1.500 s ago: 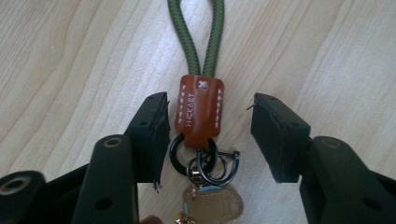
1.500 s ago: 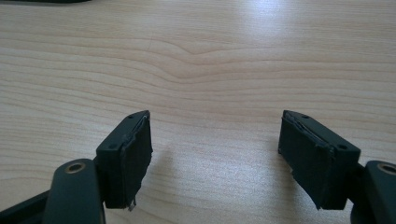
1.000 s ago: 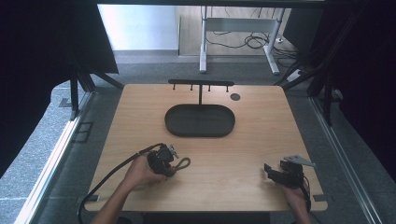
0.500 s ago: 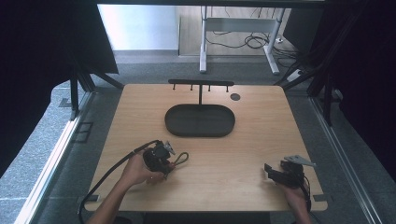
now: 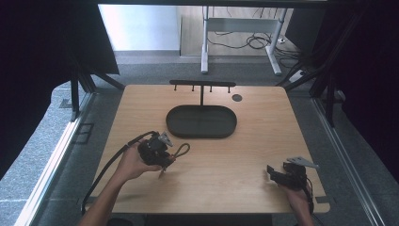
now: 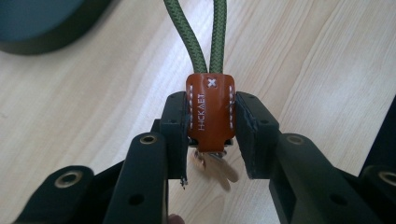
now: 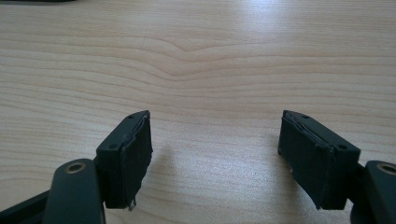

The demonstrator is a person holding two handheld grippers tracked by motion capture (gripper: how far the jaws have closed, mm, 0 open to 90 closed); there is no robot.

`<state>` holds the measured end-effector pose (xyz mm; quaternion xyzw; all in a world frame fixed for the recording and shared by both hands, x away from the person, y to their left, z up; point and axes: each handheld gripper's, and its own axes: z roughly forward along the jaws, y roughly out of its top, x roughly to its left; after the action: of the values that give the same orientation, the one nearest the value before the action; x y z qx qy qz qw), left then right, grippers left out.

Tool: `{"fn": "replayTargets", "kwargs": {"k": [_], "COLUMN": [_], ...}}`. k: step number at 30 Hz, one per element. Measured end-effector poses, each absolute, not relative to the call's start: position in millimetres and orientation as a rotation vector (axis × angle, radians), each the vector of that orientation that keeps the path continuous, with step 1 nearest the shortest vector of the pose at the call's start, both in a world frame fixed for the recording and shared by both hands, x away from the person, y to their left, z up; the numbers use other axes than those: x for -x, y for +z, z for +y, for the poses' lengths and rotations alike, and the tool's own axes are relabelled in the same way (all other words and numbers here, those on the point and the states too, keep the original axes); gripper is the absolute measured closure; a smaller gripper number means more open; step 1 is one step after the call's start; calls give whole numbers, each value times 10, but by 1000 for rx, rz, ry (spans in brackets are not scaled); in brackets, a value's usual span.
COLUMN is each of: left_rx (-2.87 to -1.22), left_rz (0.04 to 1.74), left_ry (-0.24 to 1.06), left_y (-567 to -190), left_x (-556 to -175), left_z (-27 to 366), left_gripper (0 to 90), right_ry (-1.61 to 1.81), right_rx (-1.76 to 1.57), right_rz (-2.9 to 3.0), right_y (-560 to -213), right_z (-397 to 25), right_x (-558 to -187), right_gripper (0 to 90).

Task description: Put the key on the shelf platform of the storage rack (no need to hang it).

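Pale wood, the table (image 5: 226, 174) carries very little. Toward its far edge sits a dark oval tray (image 5: 201, 121), and from the tray's back rises a thin black T-shaped stand (image 5: 202, 85) with small pegs hanging under its crossbar. A small dark round disc (image 5: 237, 98) is set in the tabletop just to the right of the stand.

On the near left, the person's left hand (image 5: 134, 162) holds the left gripper (image 5: 162, 160), its black cable trailing off toward the table's near left corner. In the left gripper view its jaws are clamped on a brown leather tab (image 6: 211, 109), one pad pressed against each side. The tab has white stitching down its edges, a white cross stitch at the top and stamped lettering along one side. A green braided cord loop (image 6: 205, 35) runs out of the tab's top, away from the gripper; from above, the loop (image 5: 181, 150) lies over the wood just right of the gripper. Under the tab something pale and metallic, probably keys (image 6: 215, 169), hangs blurred between the jaws.

At the near right corner the person's right hand (image 5: 296, 195) holds the right gripper (image 5: 273, 173), with a grey three-cornered plate on top. Its jaws stand wide apart with bare wood between the pads (image 7: 133, 154), well away from the keychain.
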<state>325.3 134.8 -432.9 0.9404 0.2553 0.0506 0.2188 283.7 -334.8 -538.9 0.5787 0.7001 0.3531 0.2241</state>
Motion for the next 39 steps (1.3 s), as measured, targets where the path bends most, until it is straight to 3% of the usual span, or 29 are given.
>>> {"fn": "replayTargets", "kwargs": {"k": [14, 39], "left_rx": [-2578, -2590], "left_rz": [701, 729], "left_ry": [193, 200], "left_y": [-4003, -3813], "left_x": [-3329, -3596], "left_z": [1385, 1327], "left_gripper": [669, 669], "right_ry": [986, 990], "right_rx": [-1577, -1579], "right_rz": [1912, 1908], "right_y": [-5364, -5358], "right_z": [-3336, -3342], "right_x": [-2811, -2812], "right_gripper": [267, 268]}}
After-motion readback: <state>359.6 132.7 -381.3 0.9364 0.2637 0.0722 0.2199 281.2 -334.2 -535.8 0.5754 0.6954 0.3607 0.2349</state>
